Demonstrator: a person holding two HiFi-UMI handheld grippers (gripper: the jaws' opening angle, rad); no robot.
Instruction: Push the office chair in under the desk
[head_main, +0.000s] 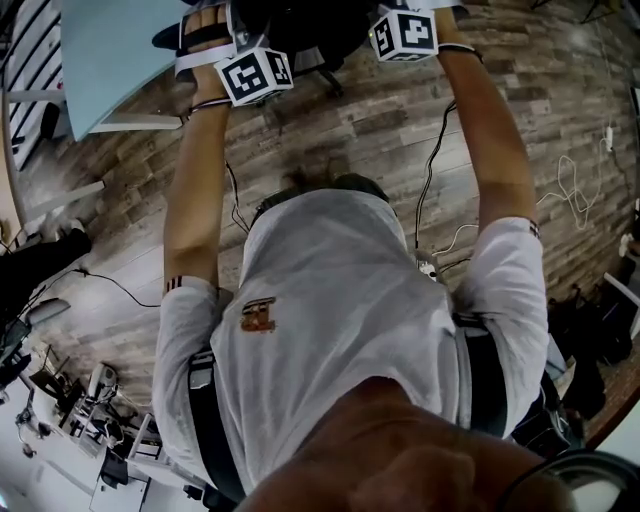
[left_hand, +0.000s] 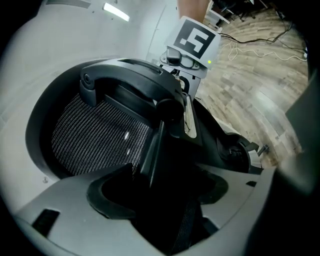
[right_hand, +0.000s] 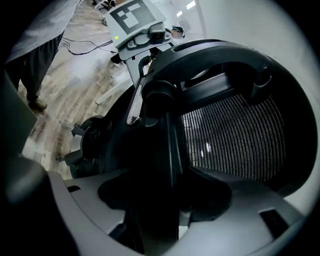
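Black mesh-backed office chair (left_hand: 100, 132); left gripper (left_hand: 160, 194) and right gripper (right_hand: 165, 194) fingers clamp its frame.

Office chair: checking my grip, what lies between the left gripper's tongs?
Between the left gripper's tongs stands the office chair's black back strut, shown in the left gripper view.

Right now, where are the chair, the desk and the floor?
chair (left_hand: 100, 135): left gripper view, on its mesh back.
desk (head_main: 120, 45): head view, on its pale top.
floor (head_main: 380, 130): head view, on bare wood planks.
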